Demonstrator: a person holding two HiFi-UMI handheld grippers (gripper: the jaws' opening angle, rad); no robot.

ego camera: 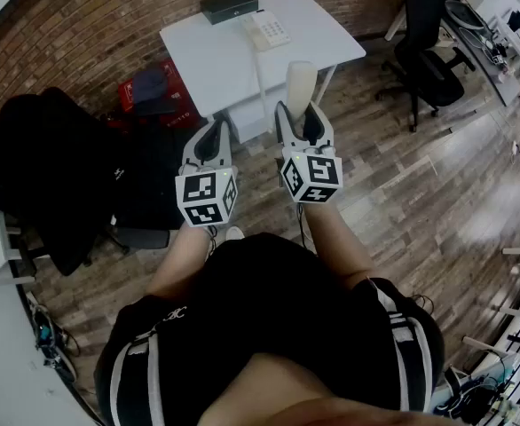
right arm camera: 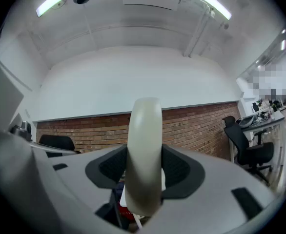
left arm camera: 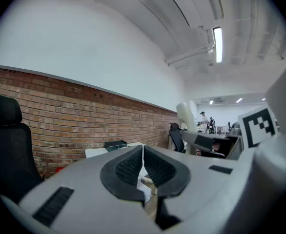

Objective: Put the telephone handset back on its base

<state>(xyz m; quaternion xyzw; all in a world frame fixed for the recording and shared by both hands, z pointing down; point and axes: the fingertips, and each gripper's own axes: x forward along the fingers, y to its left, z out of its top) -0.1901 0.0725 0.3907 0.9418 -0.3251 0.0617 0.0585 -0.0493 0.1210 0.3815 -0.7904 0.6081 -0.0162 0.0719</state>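
The cream telephone handset (ego camera: 300,82) stands upright in my right gripper (ego camera: 301,114), well short of the table. In the right gripper view both black pads press on the sides of the handset (right arm camera: 144,155), so that gripper (right arm camera: 144,167) is shut on it. The telephone base (ego camera: 267,30) lies on the white table (ego camera: 216,60) ahead, next to a black box (ego camera: 229,5). Beside the right one, my left gripper (ego camera: 211,131) is held at about the same height. Its pads meet with nothing between them in the left gripper view (left arm camera: 143,152), where the handset (left arm camera: 186,116) shows at the right.
A black office chair (ego camera: 56,176) with dark cloth over it stands at the left. Red boxes (ego camera: 153,91) sit on the wooden floor under the table's left end. Another black chair (ego camera: 429,60) stands at the right by a desk. A brick wall runs behind the table.
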